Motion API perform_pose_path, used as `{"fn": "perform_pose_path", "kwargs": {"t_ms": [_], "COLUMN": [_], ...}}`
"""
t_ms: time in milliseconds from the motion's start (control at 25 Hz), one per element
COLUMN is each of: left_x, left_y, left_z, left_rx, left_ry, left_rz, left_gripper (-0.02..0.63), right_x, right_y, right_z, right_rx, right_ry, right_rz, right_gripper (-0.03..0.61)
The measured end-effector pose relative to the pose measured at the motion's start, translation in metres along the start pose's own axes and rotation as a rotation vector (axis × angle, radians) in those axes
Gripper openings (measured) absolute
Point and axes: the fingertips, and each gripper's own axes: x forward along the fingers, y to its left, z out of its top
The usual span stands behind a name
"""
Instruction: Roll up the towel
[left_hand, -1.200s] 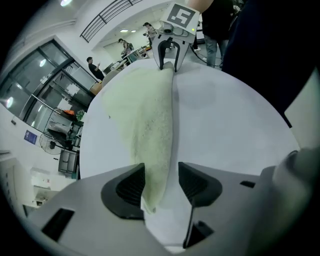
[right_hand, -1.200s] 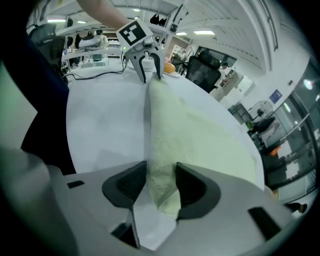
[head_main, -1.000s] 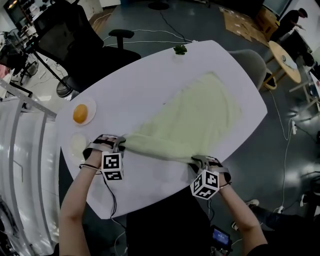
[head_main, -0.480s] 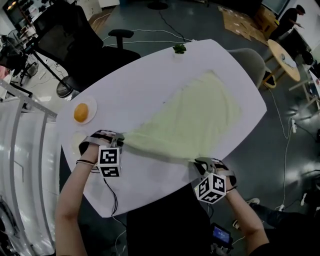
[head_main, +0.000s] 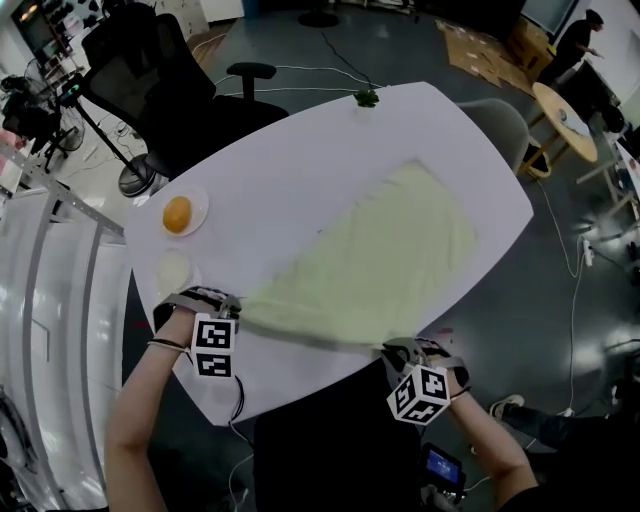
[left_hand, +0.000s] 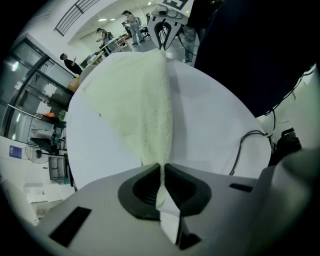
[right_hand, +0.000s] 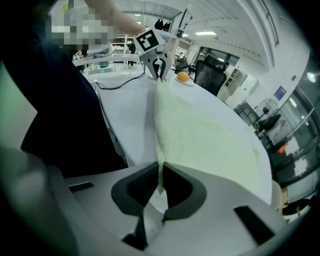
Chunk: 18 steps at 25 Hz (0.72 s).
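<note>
A pale green towel lies spread on the white oval table. Its near edge is stretched taut between my two grippers at the table's front edge. My left gripper is shut on the towel's near left corner. In the left gripper view the towel runs straight out of the left gripper. My right gripper is shut on the near right corner. In the right gripper view the towel fans away from the right gripper, and the left gripper shows at the far end.
An orange sits on a small plate at the table's left end, with a white disc just nearer. A small green item stands at the far edge. A black office chair and a grey chair flank the table.
Both grippers have drawn the towel's near edge back toward the table's front edge and slightly up. The whole towel has slid with them.
</note>
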Motion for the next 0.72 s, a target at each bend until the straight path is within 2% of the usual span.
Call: {"fn": "perform_pose_path", "kwargs": {"t_ms": [120,280,400,560,720], "left_x": [0.007,0.011,0.006,-0.004,0.0], "left_y": [-0.019,-0.016,-0.004,0.016,0.046], "left_z": [-0.003,-0.004,-0.002,-0.001,-0.002], "left_rx": [-0.011,-0.044,-0.095,-0.162,-0.213], "left_ry": [-0.004,-0.009,-0.023,-0.038,-0.035], "left_rz": [-0.04,-0.07,-0.096,-0.136,-0.143], "left_gripper": [0.032,0.032,0.034,0.034,0.035], "right_x": [0.007,0.01,0.003,-0.009,-0.005], "right_y": [0.017,0.013,0.002,-0.02,-0.05], "right_z": [-0.001,0.0,0.003,0.012,0.011], "right_rx": [0.055,0.155,0.245,0.308,0.37], "right_ry": [0.0,-0.02,-0.062,-0.103,-0.109], "right_rz": [0.043,0.11,0.184,0.266,0.335], "right_gripper": [0.035,0.036,0.038,0.041,0.044]}}
